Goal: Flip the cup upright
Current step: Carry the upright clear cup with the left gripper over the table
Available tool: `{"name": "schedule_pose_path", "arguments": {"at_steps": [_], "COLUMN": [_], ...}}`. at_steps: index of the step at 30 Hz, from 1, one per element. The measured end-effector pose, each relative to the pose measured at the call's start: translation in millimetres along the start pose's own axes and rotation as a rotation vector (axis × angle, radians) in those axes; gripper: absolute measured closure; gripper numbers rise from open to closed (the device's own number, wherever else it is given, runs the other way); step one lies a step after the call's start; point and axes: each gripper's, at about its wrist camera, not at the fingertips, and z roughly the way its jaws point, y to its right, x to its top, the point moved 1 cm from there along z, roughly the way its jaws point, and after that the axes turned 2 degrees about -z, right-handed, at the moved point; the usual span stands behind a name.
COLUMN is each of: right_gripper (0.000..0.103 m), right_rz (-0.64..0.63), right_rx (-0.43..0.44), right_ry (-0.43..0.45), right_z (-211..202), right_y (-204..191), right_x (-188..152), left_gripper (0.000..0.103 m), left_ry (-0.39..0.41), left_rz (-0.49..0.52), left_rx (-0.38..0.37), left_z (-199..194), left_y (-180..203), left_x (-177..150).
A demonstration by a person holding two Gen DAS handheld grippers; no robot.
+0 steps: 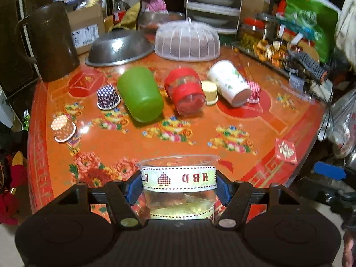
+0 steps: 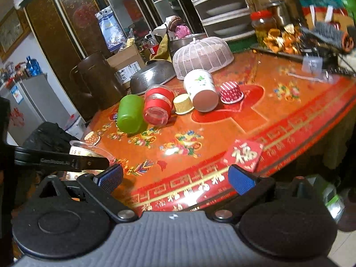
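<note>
My left gripper (image 1: 179, 185) is shut on a clear plastic cup (image 1: 179, 178) with a white "HBD" ribbon, held upright, rim up, over the near part of the table. The same cup (image 2: 89, 151) shows at the far left of the right wrist view, partly hidden by the left gripper's arm. My right gripper (image 2: 174, 178) is open and empty above the table's near edge. On the table a green cup (image 1: 140, 94), a red-banded clear cup (image 1: 185, 92) and a white paper cup (image 1: 229, 85) lie on their sides.
Small patterned paper cups stand upside down: purple (image 1: 108, 96), brown (image 1: 63, 128), yellow (image 1: 210, 92), pink (image 1: 253, 91). At the back are a steel colander (image 1: 119, 47), a mesh food cover (image 1: 188, 40) and a dark jug (image 1: 52, 42). A red card (image 2: 243, 154) lies near the table edge.
</note>
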Motion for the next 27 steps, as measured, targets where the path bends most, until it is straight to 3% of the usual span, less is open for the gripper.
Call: {"name": "schedule_pose_path", "arguments": {"at_steps": [5, 10, 14, 16, 19, 27], "right_gripper": [0.001, 0.001, 0.001, 0.001, 0.001, 0.001], "right_rz": [-0.04, -0.055, -0.109, -0.132, -0.125, -0.125], "right_rx": [0.012, 0.01, 0.027, 0.043, 0.055, 0.027], "right_ry": [-0.003, 0.002, 0.101, 0.092, 0.072, 0.075], "right_z": [8, 14, 17, 26, 39, 50], "right_y": [-14, -23, -33, -39, -43, -38], "right_x": [3, 2, -2, -1, 0, -2], "left_gripper": [0.036, 0.036, 0.035, 0.036, 0.036, 0.036], "left_ry": [0.124, 0.453, 0.745, 0.783, 0.838, 0.802], "left_rz": [-0.012, -0.021, -0.028, -0.014, -0.022, -0.094], "left_rx": [-0.007, 0.045, 0.097, 0.148, 0.16, 0.168], "left_z": [-15, -33, -37, -35, -28, 0], "left_y": [-11, -13, -11, -4, 1, -5], "left_x": [-1, -14, -44, -54, -67, -80]}}
